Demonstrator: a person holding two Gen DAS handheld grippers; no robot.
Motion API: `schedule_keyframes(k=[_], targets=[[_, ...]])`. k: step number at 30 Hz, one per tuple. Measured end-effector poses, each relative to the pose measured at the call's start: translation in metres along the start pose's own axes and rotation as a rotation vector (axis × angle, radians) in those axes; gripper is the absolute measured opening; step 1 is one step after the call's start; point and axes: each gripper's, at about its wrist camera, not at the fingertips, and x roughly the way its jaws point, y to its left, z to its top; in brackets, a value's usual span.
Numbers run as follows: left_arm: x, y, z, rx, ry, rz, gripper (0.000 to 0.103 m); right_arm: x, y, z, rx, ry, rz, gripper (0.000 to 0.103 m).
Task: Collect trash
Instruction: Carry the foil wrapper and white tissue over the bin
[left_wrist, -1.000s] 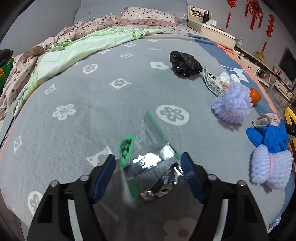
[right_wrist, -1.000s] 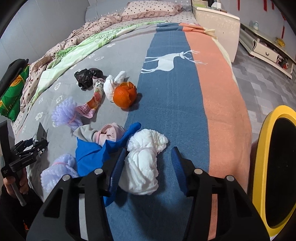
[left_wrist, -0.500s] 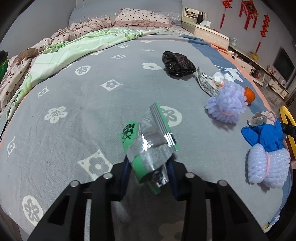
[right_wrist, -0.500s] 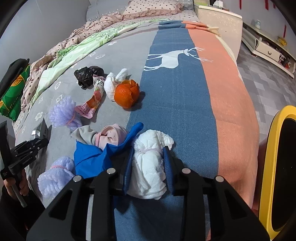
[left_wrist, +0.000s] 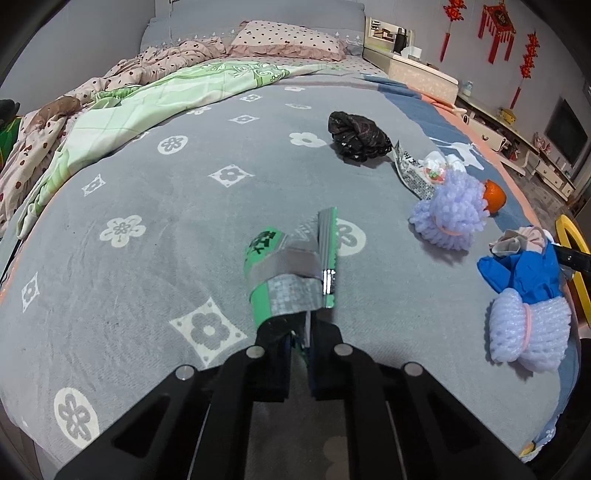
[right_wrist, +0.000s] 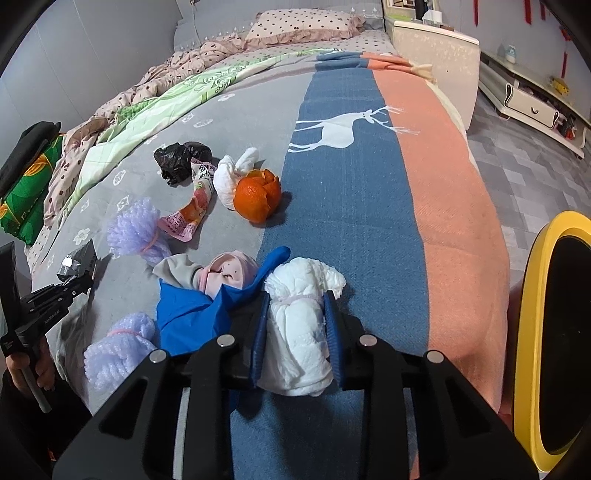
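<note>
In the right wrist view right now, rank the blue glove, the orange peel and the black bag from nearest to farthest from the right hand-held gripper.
1. Blue glove: just left of the right hand-held gripper, beside the left finger.
2. Orange peel: farther up the bed, at the grey-blue border.
3. Black bag: farthest, up and left.

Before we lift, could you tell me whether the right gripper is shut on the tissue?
Shut: the right gripper's pads press both sides of the tissue.

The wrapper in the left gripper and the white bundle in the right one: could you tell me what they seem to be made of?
Wrapper: probably metallised plastic film, shiny silver with green print and sharp creases. White bundle: apparently soft matte tissue paper, crumpled and faintly embossed.
</note>
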Motion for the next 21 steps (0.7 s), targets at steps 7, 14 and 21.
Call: schedule_keyframes(k=[7, 14, 21], targets=[[-0.018, -0.005, 0.005, 0.014, -0.036, -0.014, 0.005, -0.017, -0.004, -0.002, 0.012, -0.032, 0.007, 0.028], [-0.037, -0.014, 0.014, 0.016, -0.065, -0.029, 0.004, -0.034, -0.010, -0.003, 0.030, -0.056, 0.016, 0.028], [-0.050, -0.038, 0.022, 0.050, -0.089, -0.044, 0.004, -0.053, -0.019, -0.002, 0.054, -0.083, 0.036, 0.028]])
